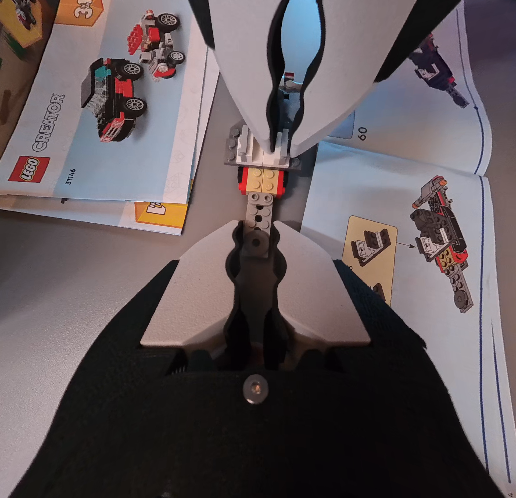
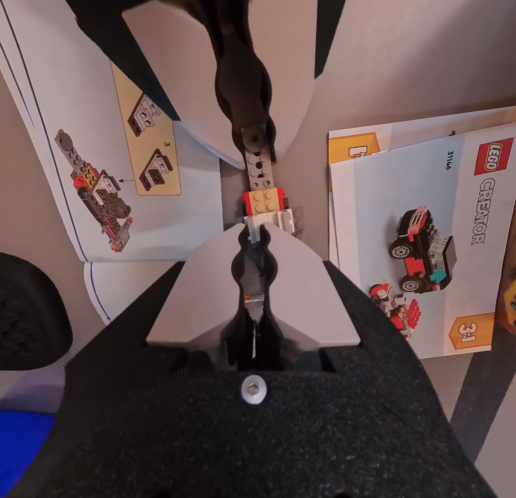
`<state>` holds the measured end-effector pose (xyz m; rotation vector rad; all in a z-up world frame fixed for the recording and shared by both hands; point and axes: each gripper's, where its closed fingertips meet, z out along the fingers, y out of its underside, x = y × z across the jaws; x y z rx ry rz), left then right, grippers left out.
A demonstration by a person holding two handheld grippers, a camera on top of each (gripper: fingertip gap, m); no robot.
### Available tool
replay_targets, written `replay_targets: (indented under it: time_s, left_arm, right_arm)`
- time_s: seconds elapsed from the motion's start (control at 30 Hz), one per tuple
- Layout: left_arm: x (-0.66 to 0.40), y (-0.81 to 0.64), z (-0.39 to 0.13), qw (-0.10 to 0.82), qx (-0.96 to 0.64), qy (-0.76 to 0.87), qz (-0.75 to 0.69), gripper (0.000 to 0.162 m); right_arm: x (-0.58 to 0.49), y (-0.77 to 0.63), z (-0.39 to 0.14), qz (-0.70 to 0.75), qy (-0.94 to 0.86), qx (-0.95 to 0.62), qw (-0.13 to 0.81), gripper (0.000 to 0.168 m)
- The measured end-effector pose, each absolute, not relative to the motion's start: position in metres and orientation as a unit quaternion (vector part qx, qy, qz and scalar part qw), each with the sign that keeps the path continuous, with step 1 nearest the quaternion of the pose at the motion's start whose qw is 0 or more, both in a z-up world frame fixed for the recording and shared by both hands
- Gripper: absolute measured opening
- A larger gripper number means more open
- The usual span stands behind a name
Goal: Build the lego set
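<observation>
Item: half-built model, gripped at both ends above the table.

Left wrist view: left gripper [image 1: 255,240] is closed on the grey tail plate [image 1: 258,219] of the model [image 1: 264,177], over the grey table [image 1: 83,275]; right gripper [image 1: 275,143] comes in opposite, pinched on the white bracket piece [image 1: 251,150] atop the dark grey plate. Open manual [image 1: 418,233] at right, closed booklet [image 1: 97,93] at left. Right wrist view: right gripper [image 2: 255,230] is shut on the white bracket piece [image 2: 268,219], which sits against the tan studs [image 2: 264,201]; left gripper [image 2: 255,146] clamps the tail plate [image 2: 258,166]. Manual [image 2: 97,177] at left, booklet [image 2: 418,233] at right. Risks, as judged: the thin tail may flex or snap off under pressing force; the narrow pinch may let the bracket twist and seat askew; studs under it are hidden, so alignment cannot be checked.
</observation>
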<state>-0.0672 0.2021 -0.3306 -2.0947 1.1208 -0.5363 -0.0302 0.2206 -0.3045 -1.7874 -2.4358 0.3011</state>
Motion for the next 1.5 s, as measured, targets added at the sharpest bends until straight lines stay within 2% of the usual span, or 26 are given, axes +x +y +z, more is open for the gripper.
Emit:
replay_targets:
  time_s: [0.23, 0.47, 0.6, 0.77, 0.87, 0.97, 1.17, 1.5]
  left_arm:
    - [-0.067, 0.202, -0.330, 0.346, -0.807, 0.432, -0.207, 0.019]
    - [-0.067, 0.202, -0.331, 0.345, -0.807, 0.432, -0.208, 0.018]
    - [-0.067, 0.202, -0.330, 0.345, -0.807, 0.432, -0.208, 0.019]
    - [-0.067, 0.202, -0.330, 0.346, -0.806, 0.434, -0.206, 0.019]
    - [-0.066, 0.201, -0.330, 0.345, -0.806, 0.434, -0.208, 0.019]
    - [-0.067, 0.201, -0.330, 0.346, -0.805, 0.435, -0.206, 0.019]
    - [-0.066, 0.201, -0.330, 0.347, -0.805, 0.435, -0.205, 0.019]
    - [-0.066, 0.201, -0.330, 0.347, -0.805, 0.435, -0.206, 0.019]
  right_arm:
    - [-0.031, 0.219, -0.305, 0.098, -0.788, -0.608, 0.028, 0.007]
    - [-0.032, 0.218, -0.305, 0.080, -0.794, -0.600, 0.048, 0.007]
    - [-0.031, 0.221, -0.296, 0.097, -0.810, -0.570, 0.099, 0.008]
    - [-0.042, 0.202, -0.198, 0.367, -0.693, -0.578, 0.224, 0.008]
    - [-0.031, 0.167, -0.135, 0.621, -0.561, -0.510, 0.199, 0.008]
    - [-0.014, 0.159, -0.103, 0.747, -0.455, -0.449, 0.184, 0.008]
    - [-0.006, 0.141, -0.082, 0.803, -0.420, -0.384, 0.179, 0.008]
    - [-0.007, 0.126, -0.064, 0.814, -0.431, -0.351, 0.167, 0.008]
